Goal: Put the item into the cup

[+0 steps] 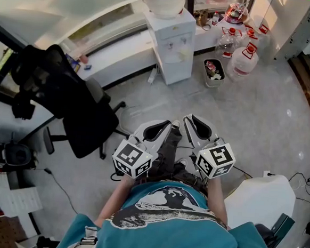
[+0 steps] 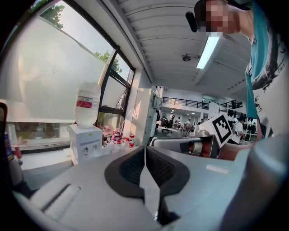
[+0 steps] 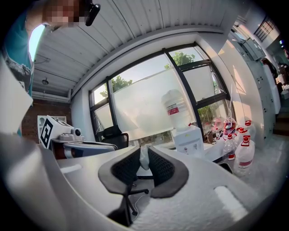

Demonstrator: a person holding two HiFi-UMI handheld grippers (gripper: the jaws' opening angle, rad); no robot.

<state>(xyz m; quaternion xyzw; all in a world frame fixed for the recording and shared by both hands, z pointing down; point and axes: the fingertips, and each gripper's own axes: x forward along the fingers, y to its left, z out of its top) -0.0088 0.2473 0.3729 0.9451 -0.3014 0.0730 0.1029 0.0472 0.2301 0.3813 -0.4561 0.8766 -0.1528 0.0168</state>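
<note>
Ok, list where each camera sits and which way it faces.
Head view: head-mounted, steeply down onto left gripper, right gripper and teal shirt.
Left gripper view: on that gripper, past shut jaws toward the water dispenser; right gripper alongside.
Right gripper view: past jaws pinching a white item toward the office chair.
All share the water dispenser.

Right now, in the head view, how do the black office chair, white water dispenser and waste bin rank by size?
1. black office chair
2. white water dispenser
3. waste bin
The chair is nearer the camera.

Glossy floor (image 1: 263,102), matt plastic right tongs (image 3: 144,152)
</note>
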